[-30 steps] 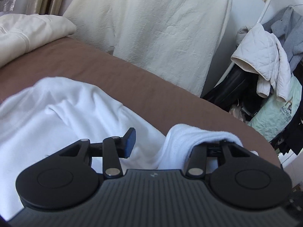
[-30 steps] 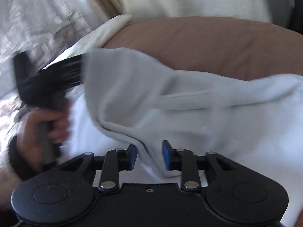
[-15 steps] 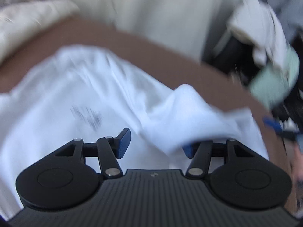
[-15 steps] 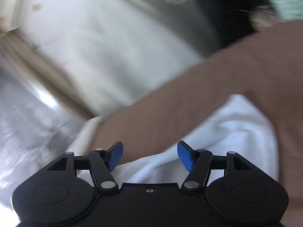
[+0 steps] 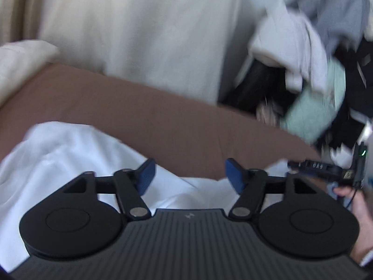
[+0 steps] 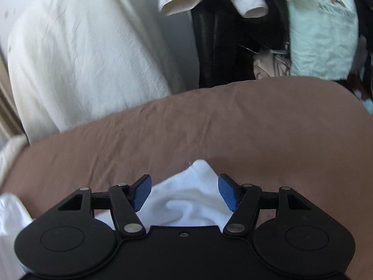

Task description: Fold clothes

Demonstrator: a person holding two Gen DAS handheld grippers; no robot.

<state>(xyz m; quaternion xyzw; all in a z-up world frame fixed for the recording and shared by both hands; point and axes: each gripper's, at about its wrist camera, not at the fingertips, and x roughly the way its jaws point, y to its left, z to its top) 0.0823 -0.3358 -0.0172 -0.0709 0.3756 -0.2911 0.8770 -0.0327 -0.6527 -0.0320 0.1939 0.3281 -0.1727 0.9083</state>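
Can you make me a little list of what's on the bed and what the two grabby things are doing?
surface: brown bed cover
garment: white garment, crumpled on the cover
garment corner: a white tip pokes up between the right pads
left hand-held gripper: jaws opening, nothing pinched, over the garment's edge
right hand-held gripper: open, pads apart, not pressing the cloth
behind the bed: cream sheet hanging, pile of clothes
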